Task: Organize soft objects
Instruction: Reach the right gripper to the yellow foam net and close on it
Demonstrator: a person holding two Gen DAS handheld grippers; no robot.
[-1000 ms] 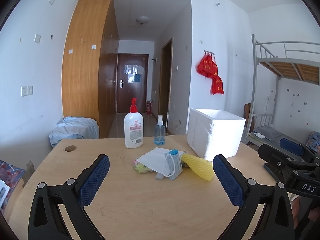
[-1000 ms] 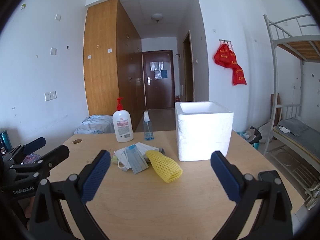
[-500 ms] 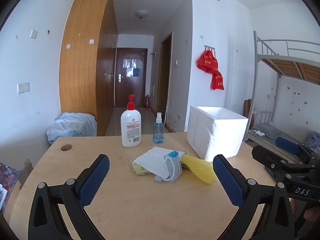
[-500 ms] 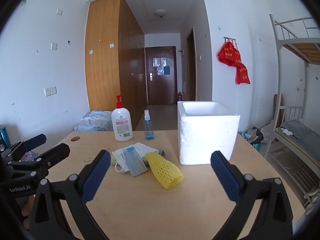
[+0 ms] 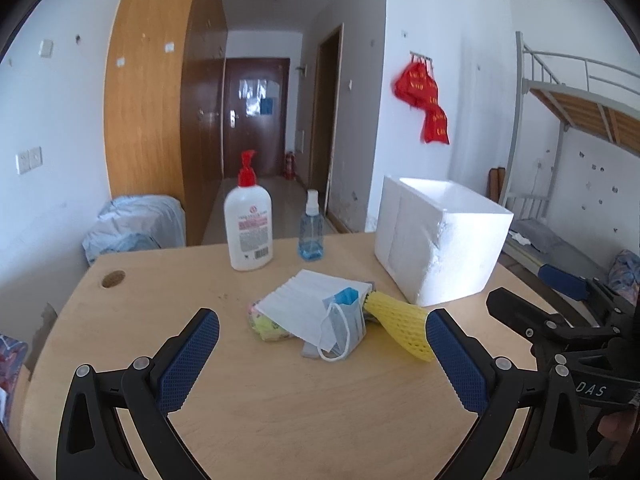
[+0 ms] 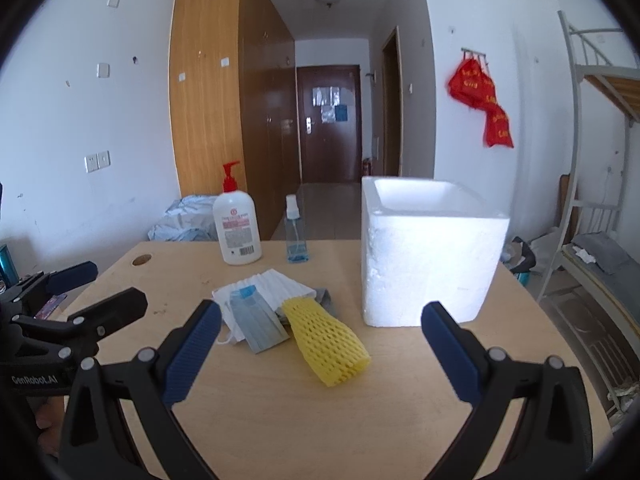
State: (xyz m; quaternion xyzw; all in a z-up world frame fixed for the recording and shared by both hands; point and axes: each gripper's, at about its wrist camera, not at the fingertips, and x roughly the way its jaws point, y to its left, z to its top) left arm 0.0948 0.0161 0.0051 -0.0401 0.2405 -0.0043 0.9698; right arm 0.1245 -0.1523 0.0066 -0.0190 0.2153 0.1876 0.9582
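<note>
A small heap of soft things lies near the middle of the wooden desk [image 5: 280,420]: a white pleated face mask [image 5: 304,304] on top, a blue face mask [image 5: 346,320] folded against its right edge with an ear loop trailing toward the camera, a yellow foam net sleeve [image 5: 400,326] pointing out to the right, and a pale yellow-green item [image 5: 266,326] peeking out at the left, too covered to identify.

The left gripper [image 5: 320,360] hovers over the near part of the desk with its jaws spread wide and nothing between them; the heap sits ahead of the jaws, roughly centred in the gap, with the net sleeve's end close to the right blue pad.

The right gripper [image 6: 320,354] also has its jaws wide apart and empty. From its view the net sleeve [image 6: 326,342] lies just ahead, between the two pads, and the masks [image 6: 256,304] sit beyond it toward the left pad.

A white foam box [image 6: 428,256], open on top, stands just right of the heap. A white pump bottle [image 5: 248,228] with a red top and a small blue spray bottle [image 5: 311,236] stand behind the heap, near the desk's far edge.
</note>
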